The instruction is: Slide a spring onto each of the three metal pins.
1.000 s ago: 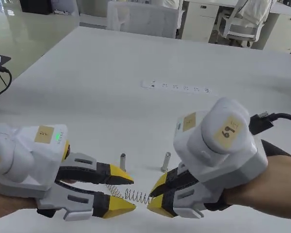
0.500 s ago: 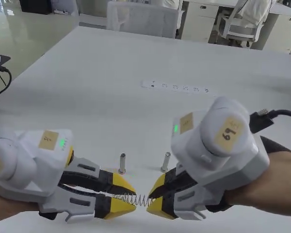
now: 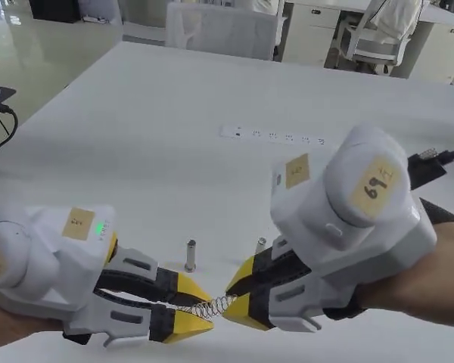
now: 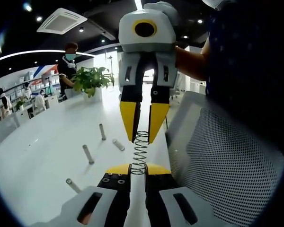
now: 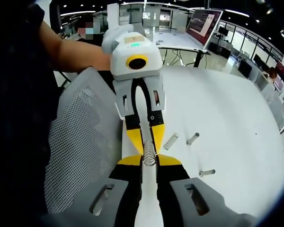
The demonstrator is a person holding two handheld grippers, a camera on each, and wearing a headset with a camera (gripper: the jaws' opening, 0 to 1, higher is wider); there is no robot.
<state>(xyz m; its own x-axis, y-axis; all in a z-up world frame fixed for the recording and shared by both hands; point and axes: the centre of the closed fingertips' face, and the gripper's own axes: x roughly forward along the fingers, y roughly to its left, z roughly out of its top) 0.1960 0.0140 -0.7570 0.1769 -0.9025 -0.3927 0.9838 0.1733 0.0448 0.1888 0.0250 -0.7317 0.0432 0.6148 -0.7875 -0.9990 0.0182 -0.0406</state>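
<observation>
Head view: spring (image 3: 213, 306), judged light, flexible, kink-prone, spans between left gripper (image 3: 202, 311) and right gripper (image 3: 227, 303), each clamped on one end coil; best gripped at the ends. Pin (image 3: 191, 255) stands just beyond both tips.

The left gripper (image 3: 209, 313) has closed its jaws on the spring (image 3: 216, 305).

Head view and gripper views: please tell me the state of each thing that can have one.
spring: held off the table, one end in each gripper
left gripper: shut on spring
right gripper: shut on spring
first pin: upright, bare
second pin: upright, bare
spare spring: lying flat on the table
</observation>
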